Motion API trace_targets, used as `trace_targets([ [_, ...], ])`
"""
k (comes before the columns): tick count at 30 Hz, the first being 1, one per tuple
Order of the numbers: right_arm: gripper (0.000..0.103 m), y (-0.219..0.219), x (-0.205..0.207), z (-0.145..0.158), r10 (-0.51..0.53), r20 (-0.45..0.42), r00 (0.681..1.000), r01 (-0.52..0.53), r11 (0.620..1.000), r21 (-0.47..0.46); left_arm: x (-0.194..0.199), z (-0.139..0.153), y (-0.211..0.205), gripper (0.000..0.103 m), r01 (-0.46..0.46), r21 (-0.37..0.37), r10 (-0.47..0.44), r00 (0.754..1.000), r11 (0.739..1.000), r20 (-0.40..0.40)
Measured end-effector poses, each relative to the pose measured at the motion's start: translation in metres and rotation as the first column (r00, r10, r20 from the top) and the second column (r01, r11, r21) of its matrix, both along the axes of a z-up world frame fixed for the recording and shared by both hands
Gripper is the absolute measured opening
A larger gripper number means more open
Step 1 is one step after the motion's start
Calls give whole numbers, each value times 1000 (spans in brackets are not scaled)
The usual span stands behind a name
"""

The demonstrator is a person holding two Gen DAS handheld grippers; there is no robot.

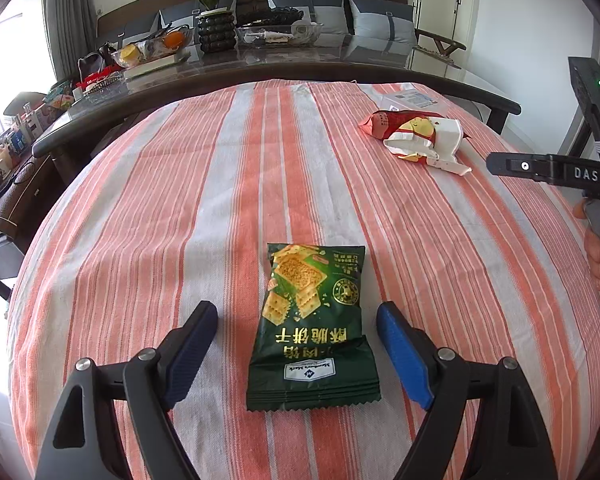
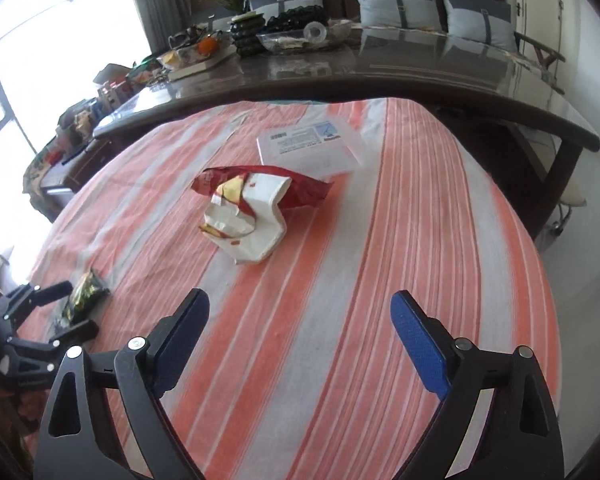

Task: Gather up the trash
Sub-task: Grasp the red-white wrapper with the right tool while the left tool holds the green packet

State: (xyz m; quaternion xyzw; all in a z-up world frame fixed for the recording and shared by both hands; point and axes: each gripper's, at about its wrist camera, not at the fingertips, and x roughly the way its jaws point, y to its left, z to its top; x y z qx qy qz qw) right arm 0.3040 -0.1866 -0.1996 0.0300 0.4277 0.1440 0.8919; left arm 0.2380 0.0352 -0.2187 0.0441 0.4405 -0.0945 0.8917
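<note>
Covering the whole work surface, a striped cloth in orange and pale grey gives the litter a flat bed, so each piece lies easy to pick out.

White flat box: far side, label up, just behind the red wrapper.

Red and white wrapper: crumpled, torn open, white lining showing; sits ahead of the right gripper, whose jaws stand released with nothing between them, apparently lined up for an approach.

Green cracker packet: flat, glossy, serrated seam, printed crackers; lies on the cloth between the parted fingers of the left gripper, untouched by either pad, so ungrasped.
</note>
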Motion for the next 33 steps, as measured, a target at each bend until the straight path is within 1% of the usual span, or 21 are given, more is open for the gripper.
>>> trace_targets([
  [4, 83, 18, 33, -9, 14, -30, 999, -13, 1000, 7, 1, 0, -1, 85, 1, 0, -1, 1000, 1000, -1],
  [8, 82, 27, 51, -18, -12, -45, 999, 12, 1000, 18, 3, -1, -1, 87, 3, 0, -3, 1000, 1000, -4],
  [11, 81, 27, 56, -19, -35, -27, 999, 36, 998, 49, 3, -1, -2, 88, 3, -2, -3, 1000, 1000, -5],
  [12, 80, 28, 56, -19, -33, -25, 999, 34, 998, 58, 4, -1, -2, 88, 4, -1, -4, 1000, 1000, -5],
  [13, 64, 30, 55, -19, -27, -21, 999, 28, 998, 58, 4, -1, -2, 88, 3, -1, -3, 1000, 1000, -5],
  [14, 54, 31, 54, -18, -11, -20, 1000, 13, 998, 59, 4, -1, -2, 88, 3, -2, -3, 1000, 1000, -5],
  [15, 42, 33, 52, -18, 7, -24, 1000, -6, 998, 63, 4, -1, -2, 88, 3, -1, -3, 1000, 1000, -5],
  [18, 41, 34, 41, -13, 31, -7, 999, -31, 998, 54, 4, -1, -2, 88, 3, -1, -3, 1000, 1000, -5],
  [20, 41, 32, 26, -8, 36, 9, 999, -36, 999, 38, 4, -1, -2, 88, 3, -1, -3, 1000, 1000, -5],
  [23, 42, 22, -1, -4, 1, 9, 1000, -1, 1000, -6, 4, -1, -2, 88, 3, -1, -3, 1000, 1000, -5],
  [25, 46, 14, -21, -8, -37, -14, 999, 36, 999, -39, 4, -1, -2, 88, 3, -1, -3, 1000, 1000, -5],
  [26, 51, 11, -32, -11, -49, -31, 998, 48, 998, -47, 4, -1, -2, 88, 3, -1, -3, 1000, 1000, -5],
  [27, 61, 8, -44, -15, -55, -47, 997, 53, 997, -47, 4, -1, -2, 88, 3, -1, -3, 1000, 1000, -5],
  [28, 64, 5, -55, -17, -53, -58, 997, 51, 998, -36, 4, -1, -2, 88, 3, -2, -3, 1000, 1000, -5],
  [31, 65, 5, -86, -15, -8, -52, 999, 7, 1000, -11, 4, -1, -2, 88, 3, -2, -3, 1000, 1000, -5],
  [33, 66, 8, -97, -13, 46, -67, 997, -43, 998, 50, 4, -1, -2, 88, 2, -1, -2, 1000, 1000, -6],
])
